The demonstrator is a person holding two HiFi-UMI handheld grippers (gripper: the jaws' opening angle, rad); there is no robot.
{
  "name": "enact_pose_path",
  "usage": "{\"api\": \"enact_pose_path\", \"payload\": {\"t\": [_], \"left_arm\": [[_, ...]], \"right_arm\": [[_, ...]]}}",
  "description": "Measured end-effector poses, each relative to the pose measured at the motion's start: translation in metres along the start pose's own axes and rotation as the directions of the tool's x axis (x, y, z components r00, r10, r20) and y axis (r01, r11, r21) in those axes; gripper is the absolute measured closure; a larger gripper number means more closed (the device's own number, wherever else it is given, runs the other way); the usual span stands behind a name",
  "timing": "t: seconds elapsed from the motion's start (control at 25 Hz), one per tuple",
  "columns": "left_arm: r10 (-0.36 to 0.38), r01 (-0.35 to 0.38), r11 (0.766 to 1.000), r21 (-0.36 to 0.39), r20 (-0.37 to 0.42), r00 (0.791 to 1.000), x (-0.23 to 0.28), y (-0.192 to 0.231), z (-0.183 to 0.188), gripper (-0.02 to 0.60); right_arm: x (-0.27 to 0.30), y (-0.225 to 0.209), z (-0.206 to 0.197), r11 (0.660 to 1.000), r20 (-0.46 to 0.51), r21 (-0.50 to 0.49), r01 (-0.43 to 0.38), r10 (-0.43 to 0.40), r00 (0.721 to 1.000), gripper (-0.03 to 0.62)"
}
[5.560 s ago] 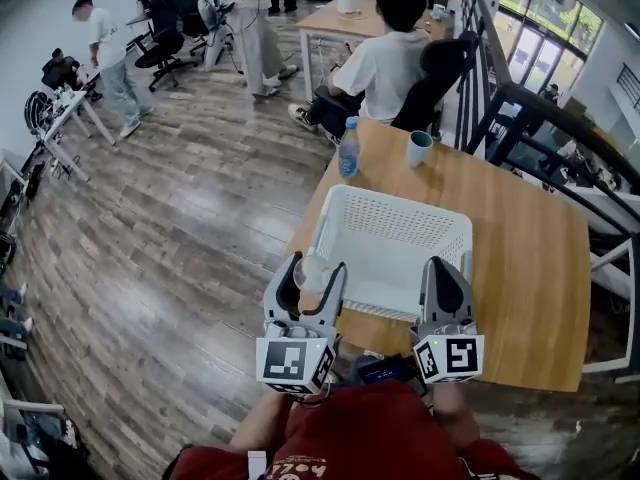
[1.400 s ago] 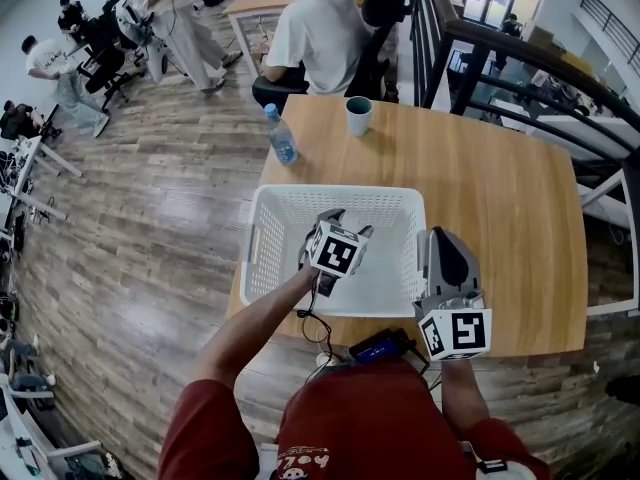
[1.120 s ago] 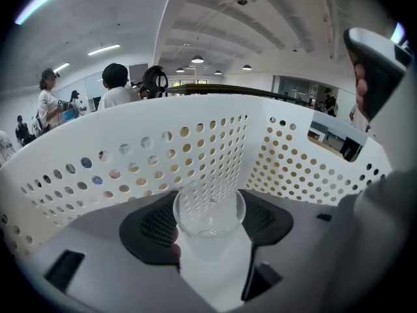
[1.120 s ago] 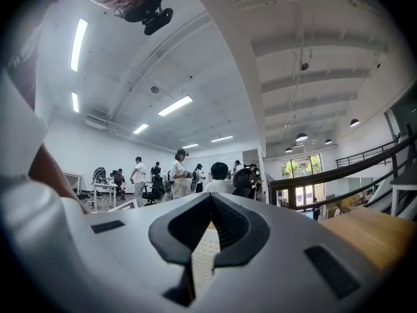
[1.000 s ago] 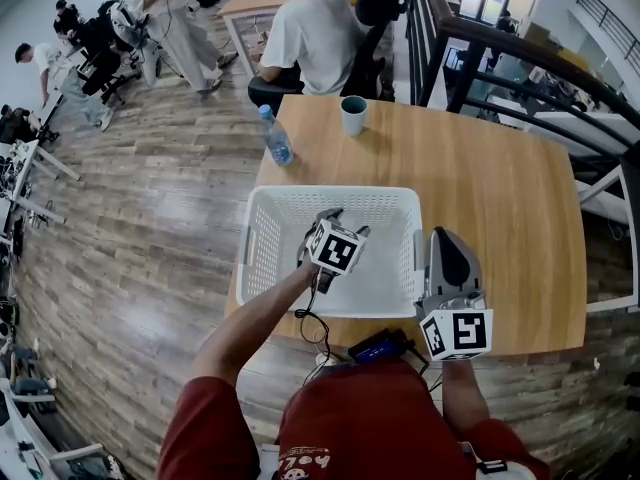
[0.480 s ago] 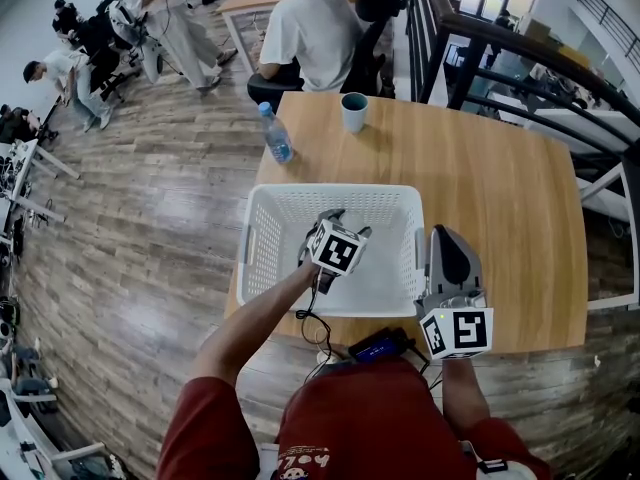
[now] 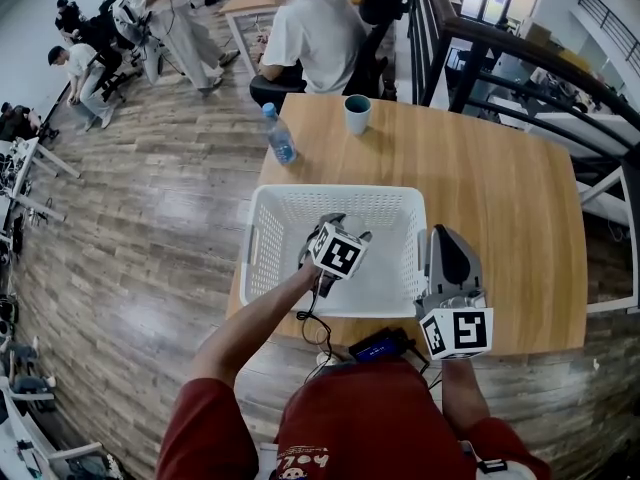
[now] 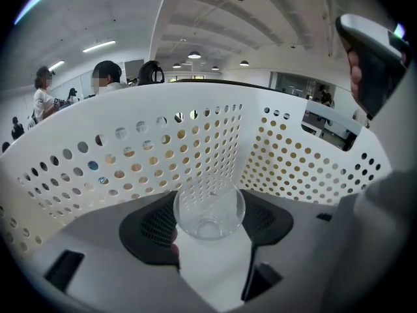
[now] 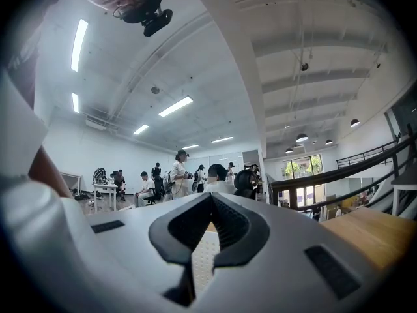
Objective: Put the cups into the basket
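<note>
Head view: wood worktop (image 7: 500, 198) w/ a white basket (image 7: 335, 191) on its near left part. Left tool (image 7: 332, 224) is down inside the basket. Right tool (image 7: 447, 240) sits just outside the basket's right wall, near the worktop's front edge. Teal cup (image 7: 357, 114) stands upright at the far edge, bottle (image 7: 281, 135) near the far left corner — both well apart from the basket. Plank floor (image 7: 150, 218) on the left, railing (image 7: 520, 58) far right. A seated person (image 7: 315, 33) is just behind the worktop, others further back.

Left gripper view: the tool grips a clear cup (image 8: 208, 212) btwn its pads, mouth toward the camera, inside the basket w/ perforated walls all round.

Right gripper view: jaws closed to a thin slit, nothing held — ceiling lights & people beyond.
</note>
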State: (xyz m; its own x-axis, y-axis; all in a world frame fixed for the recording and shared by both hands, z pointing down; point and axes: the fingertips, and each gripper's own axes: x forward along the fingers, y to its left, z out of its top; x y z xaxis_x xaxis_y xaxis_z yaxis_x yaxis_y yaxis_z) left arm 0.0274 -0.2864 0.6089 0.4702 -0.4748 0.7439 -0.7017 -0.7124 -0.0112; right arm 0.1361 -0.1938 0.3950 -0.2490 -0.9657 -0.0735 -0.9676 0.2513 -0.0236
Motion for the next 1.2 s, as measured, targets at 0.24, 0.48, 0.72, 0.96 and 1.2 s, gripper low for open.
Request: {"api": "enact_pose_path", "payload": {"t": [0.24, 0.48, 0.72, 0.96, 1.2], "left_arm": [[0.01, -0.01, 1.0, 0.008, -0.001, 1.0, -0.001, 0.0, -0.002, 0.291], [0.028, -0.028, 1.0, -0.013, 0.009, 1.0, 0.0, 0.002, -0.001, 0.291], [0.033, -0.033, 0.999, -0.005, 0.039, 0.999, -0.002, 0.003, 0.007, 0.29], [0.028, -0.029, 1.0, 0.007, 0.042, 0.999, -0.007, 0.001, 0.008, 0.267], [0.041, -0.04, 0.999, -0.015, 0.083, 0.996, -0.019, 0.004, 0.015, 0.267]], "right_arm": [[-0.001, 0.002, 0.0, 1.0, 0.001, -0.004, 0.002, -0.002, 1.0, 0.585], [0.0, 0.001, -0.001, 1.0, 0.0, -0.004, 0.009, -0.009, 1.0, 0.585], [-0.001, -0.001, 0.001, 1.0, 0.003, -0.009, 0.011, -0.011, 1.0, 0.585], [-0.001, -0.001, 0.003, 1.0, 0.009, -0.011, 0.011, -0.011, 1.0, 0.584], [-0.001, 0.002, 0.006, 1.0, 0.015, -0.015, 0.002, -0.002, 1.0, 0.585]]}}
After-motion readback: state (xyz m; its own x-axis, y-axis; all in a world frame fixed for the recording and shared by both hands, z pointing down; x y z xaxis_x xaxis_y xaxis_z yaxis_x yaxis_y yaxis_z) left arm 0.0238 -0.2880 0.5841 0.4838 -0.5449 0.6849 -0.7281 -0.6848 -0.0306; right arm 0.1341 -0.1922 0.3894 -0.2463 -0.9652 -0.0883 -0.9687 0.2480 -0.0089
